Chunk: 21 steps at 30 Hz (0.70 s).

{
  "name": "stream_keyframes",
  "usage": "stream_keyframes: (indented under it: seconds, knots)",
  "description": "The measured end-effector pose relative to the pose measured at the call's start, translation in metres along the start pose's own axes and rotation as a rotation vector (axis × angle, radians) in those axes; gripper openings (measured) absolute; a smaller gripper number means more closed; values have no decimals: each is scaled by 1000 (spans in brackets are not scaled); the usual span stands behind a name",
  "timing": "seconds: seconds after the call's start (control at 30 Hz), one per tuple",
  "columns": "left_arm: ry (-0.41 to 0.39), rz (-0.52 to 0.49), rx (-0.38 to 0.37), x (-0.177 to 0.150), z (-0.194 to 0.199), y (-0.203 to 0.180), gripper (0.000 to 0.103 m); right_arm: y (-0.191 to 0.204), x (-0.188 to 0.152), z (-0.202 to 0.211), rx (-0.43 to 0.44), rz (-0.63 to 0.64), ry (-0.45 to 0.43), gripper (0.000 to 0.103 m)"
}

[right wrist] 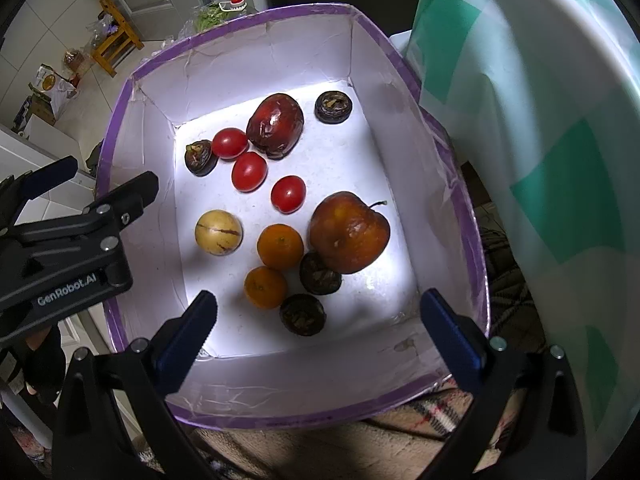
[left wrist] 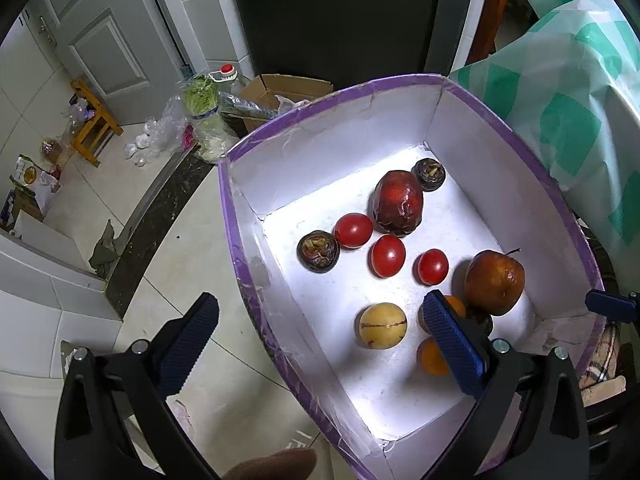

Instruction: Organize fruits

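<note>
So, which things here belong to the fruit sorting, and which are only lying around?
Belong to the job:
purple-rimmed box
two apples
three tomatoes
two oranges
yellow fruit
four dark round fruits

Just lying about:
cardboard box
wooden stool
green-patterned bag

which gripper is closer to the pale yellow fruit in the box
Left. The left gripper straddles the box's left wall, one finger inside just right of the yellow fruit. The right gripper hangs over the near wall, farther back.

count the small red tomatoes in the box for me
3. One lies against the big dark red fruit near the far wall, one just nearer than it, one toward the middle of the box. None looks hidden.
</note>
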<state>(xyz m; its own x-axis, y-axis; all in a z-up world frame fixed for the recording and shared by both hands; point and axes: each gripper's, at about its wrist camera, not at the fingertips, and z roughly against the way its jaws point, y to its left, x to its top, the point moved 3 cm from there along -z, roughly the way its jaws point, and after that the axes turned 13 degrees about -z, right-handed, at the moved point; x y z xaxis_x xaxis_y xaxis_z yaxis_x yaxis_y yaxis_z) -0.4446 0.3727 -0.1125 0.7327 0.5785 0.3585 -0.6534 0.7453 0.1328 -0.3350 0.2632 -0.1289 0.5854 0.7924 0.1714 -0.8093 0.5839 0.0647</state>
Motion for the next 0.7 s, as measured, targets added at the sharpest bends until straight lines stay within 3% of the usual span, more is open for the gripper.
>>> stream_keyframes:
  seconds: [0.7]
  knots:
    - [22, 15, -8, -3, -7, 2, 99, 0, -1, 0, 1, 5, 0, 102]
